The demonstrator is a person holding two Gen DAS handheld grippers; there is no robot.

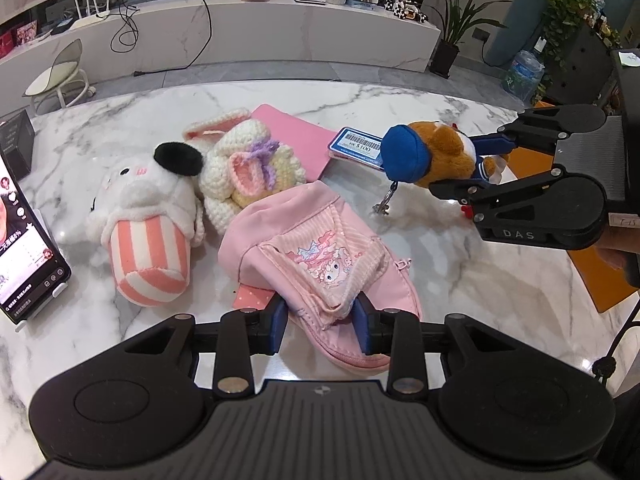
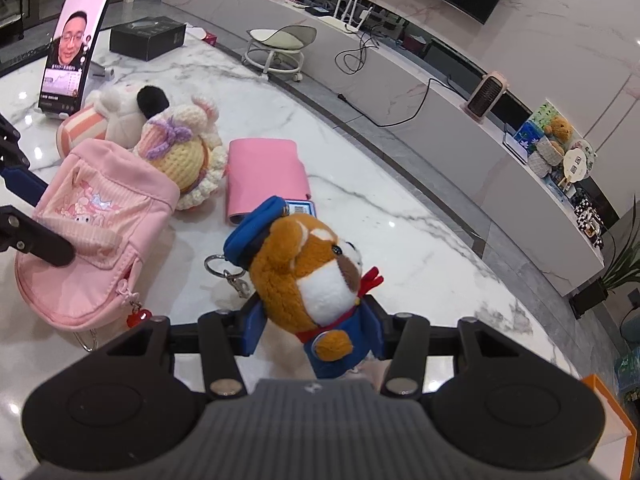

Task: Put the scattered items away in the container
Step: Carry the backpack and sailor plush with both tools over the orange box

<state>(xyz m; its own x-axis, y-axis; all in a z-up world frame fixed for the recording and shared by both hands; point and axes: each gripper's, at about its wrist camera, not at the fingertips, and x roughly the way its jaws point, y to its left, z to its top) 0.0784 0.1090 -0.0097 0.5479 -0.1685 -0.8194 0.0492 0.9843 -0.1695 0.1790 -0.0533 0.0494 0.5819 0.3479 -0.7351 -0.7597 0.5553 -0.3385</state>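
On the marble table (image 1: 400, 100) the pink pouch (image 1: 316, 248) is the anchor: left gripper (image 1: 322, 322), partly closed, pinches its front flap, likely to hold the mouth open. Right of the pouch, right gripper (image 2: 316, 330), partly closed, grips the bear keychain (image 2: 308, 276) by its blue body, lifted clear, ready to drop in. Behind the pouch: striped plush (image 1: 148, 220), crochet bunny (image 1: 240, 160), pink notebook (image 1: 296, 136) still loose

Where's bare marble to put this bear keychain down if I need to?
Bare marble lies right of the pink pouch, under the bear keychain, and beyond the pink notebook to the table edge. It is crowded between the pouch, crochet bunny, striped plush and phone.
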